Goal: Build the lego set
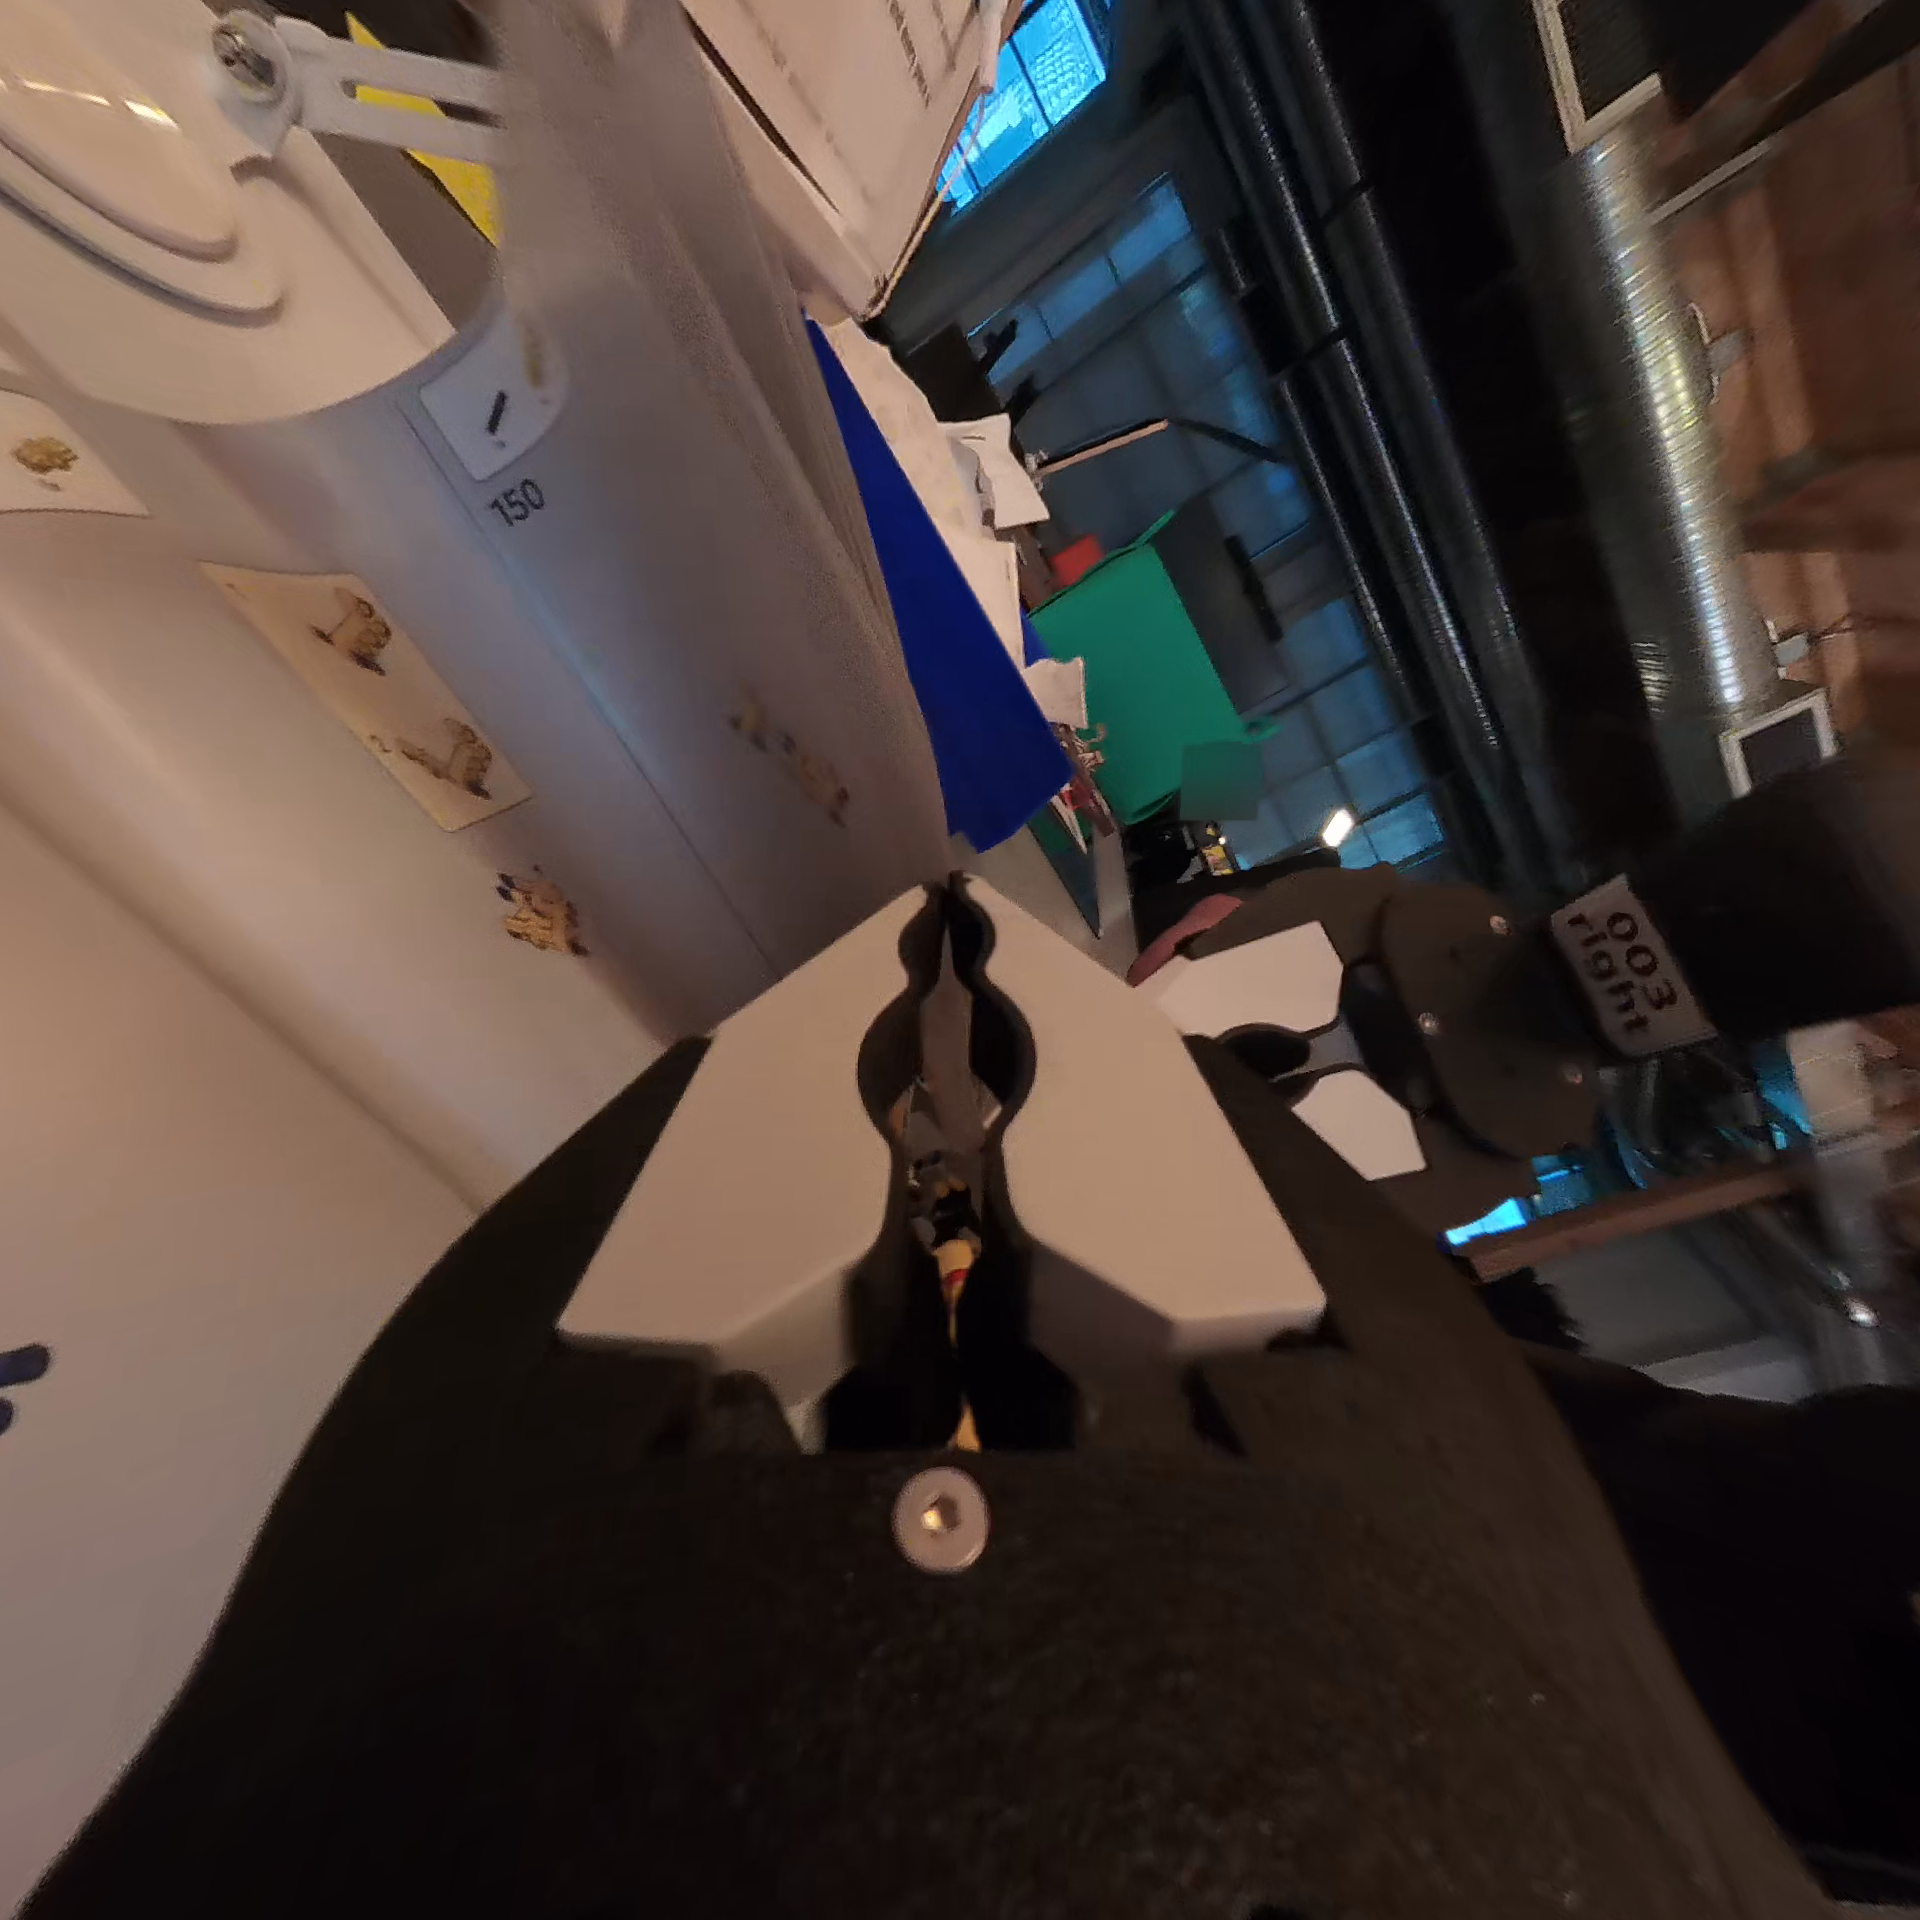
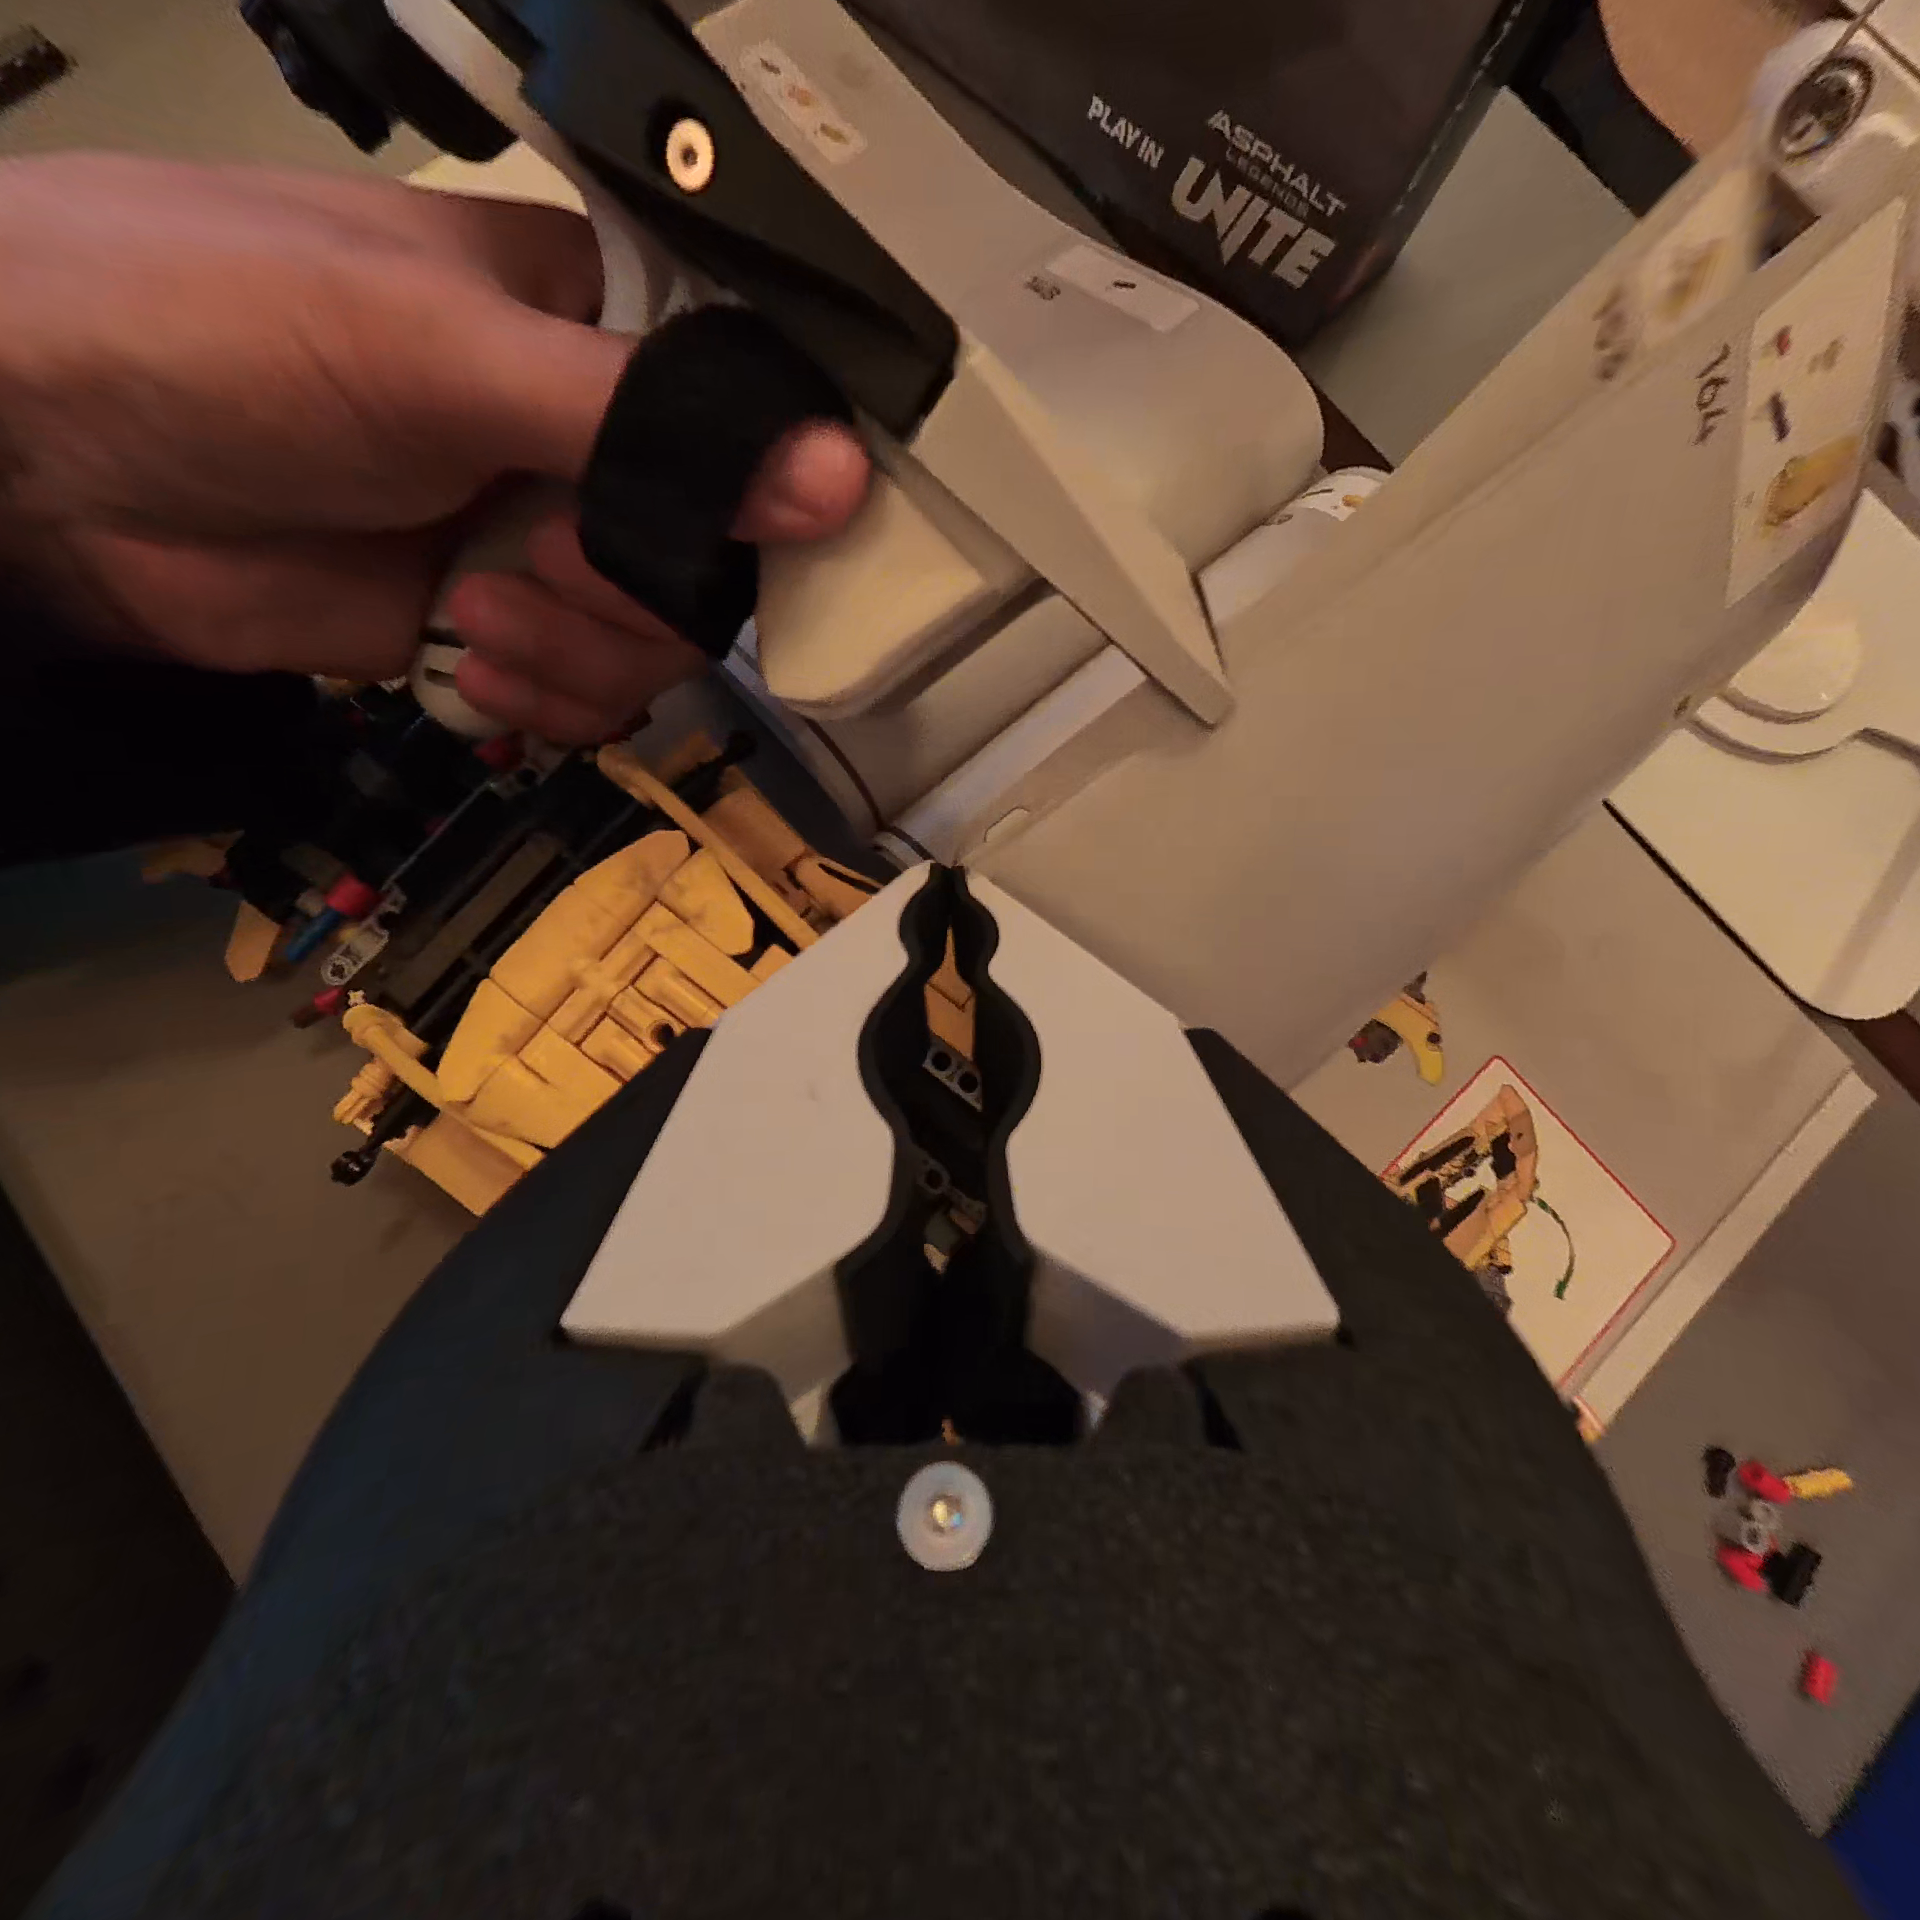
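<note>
Currently we consult the instruction booklet (image 2: pixel 1351 790); both claws, left gripper (image 1: pixel 951 894) and right gripper (image 2: pixel 948 878), are together, holding nothing. Next, we pick from the loose pieces (image 2: pixel 1766 1527) near the tabletop's right edge for the yellow model (image 2: pixel 582 987).

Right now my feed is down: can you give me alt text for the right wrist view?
The right claw is shut, hovering at the curled pages of an open instruction booklet. A partly built yellow lego car sits left of it, with a hand holding the left claw against a page above. Small loose pieces lie lower right.
</note>
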